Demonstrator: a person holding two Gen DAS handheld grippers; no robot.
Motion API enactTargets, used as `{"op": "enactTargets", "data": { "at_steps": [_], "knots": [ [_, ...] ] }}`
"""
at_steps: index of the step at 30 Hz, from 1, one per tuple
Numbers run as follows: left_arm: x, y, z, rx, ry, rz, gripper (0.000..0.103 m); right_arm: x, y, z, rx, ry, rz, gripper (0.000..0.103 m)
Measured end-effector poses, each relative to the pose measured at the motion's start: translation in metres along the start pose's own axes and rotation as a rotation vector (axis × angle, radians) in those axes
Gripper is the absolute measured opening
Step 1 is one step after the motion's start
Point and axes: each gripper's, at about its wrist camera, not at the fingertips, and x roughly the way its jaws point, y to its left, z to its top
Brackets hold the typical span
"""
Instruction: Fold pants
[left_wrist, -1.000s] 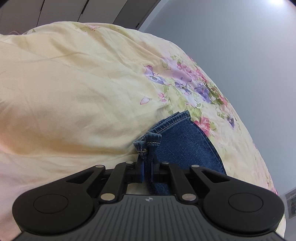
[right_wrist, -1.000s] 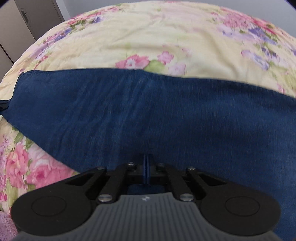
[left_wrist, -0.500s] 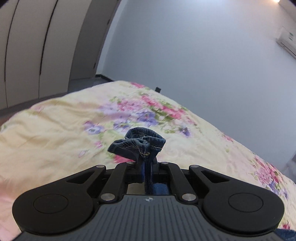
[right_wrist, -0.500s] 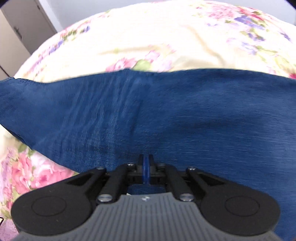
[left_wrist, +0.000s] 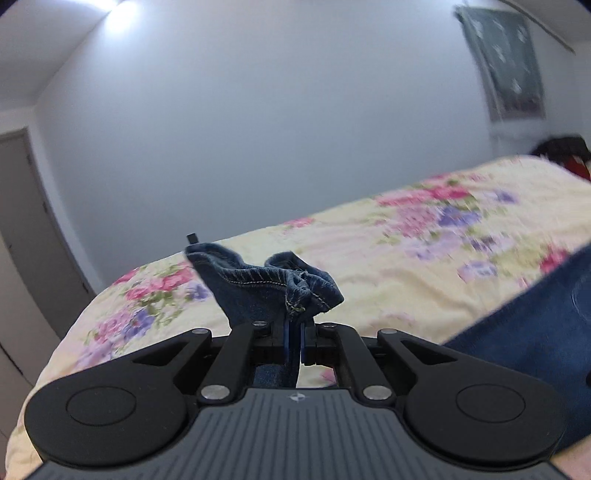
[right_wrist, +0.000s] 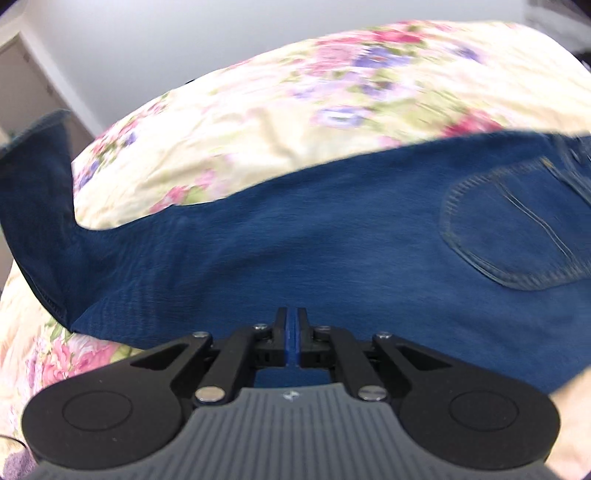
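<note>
both tongs clenched on blue denim pants above a flowered bed.

the left tongs (left_wrist: 294, 334) pinch a bunched hem of the pants (left_wrist: 273, 291), the stitched cuff crumpled and raised clear of the bedspread (left_wrist: 388, 266), with more denim at the right edge of that view. the right tongs (right_wrist: 291, 332) are clamped on the near edge of the pants (right_wrist: 295, 251), which stretch across the floral bedspread (right_wrist: 277, 110), back pocket (right_wrist: 517, 229) showing at right, one end lifted at far left. a plain wall (left_wrist: 258, 110) stands behind the bed.
</note>
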Motion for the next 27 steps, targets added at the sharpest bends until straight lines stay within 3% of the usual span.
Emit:
{"op": "enactTargets", "data": {
  "at_steps": [5,8,13,20,22,26,27],
  "knots": [
    [0.017,-0.116,-0.062,0.277,0.106,-0.120,0.005,-0.006,-0.032,-0.019,0.076,0.024,0.012,0.000],
    [0.015,-0.142,-0.093,0.366,0.132,-0.139,0.006,-0.008,-0.043,-0.031,0.105,0.036,0.048,0.000],
    [0.014,-0.130,-0.101,0.319,0.186,-0.224,0.009,-0.009,-0.047,-0.044,0.102,0.030,0.110,0.001],
    [0.034,-0.078,-0.084,-0.039,0.330,-0.427,0.016,-0.001,-0.034,-0.046,0.120,0.026,0.185,0.002],
    [0.033,-0.073,-0.083,-0.041,0.344,-0.444,0.021,0.001,-0.029,-0.045,0.125,0.022,0.203,0.003],
    [0.024,-0.079,-0.081,0.039,0.343,-0.452,0.029,0.005,-0.018,-0.043,0.122,0.025,0.210,0.019],
    [0.021,-0.078,-0.081,0.053,0.340,-0.459,0.041,0.008,-0.014,-0.040,0.120,0.026,0.210,0.020]
  ]
}}
